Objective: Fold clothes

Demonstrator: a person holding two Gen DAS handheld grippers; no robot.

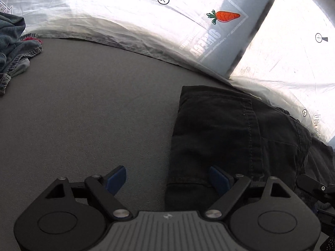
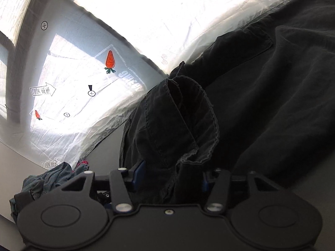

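Observation:
A black garment [image 1: 234, 138] lies partly folded on the grey table [image 1: 94, 104], at the right in the left wrist view. My left gripper [image 1: 167, 177] is open over its left edge, with one blue finger [image 1: 117, 177] above bare table and the other over the cloth. In the right wrist view the same black garment [image 2: 261, 94] spreads to the right, and a bunched fold of it [image 2: 178, 136] rises between the fingers of my right gripper [image 2: 171, 175]. The jaws stand wide with cloth between them, not clamped.
A heap of blue denim clothes [image 1: 12, 48] lies at the far left of the table and also shows in the right wrist view [image 2: 46, 179]. A white printed sheet with carrot pictures [image 1: 224, 16] covers the area behind the table.

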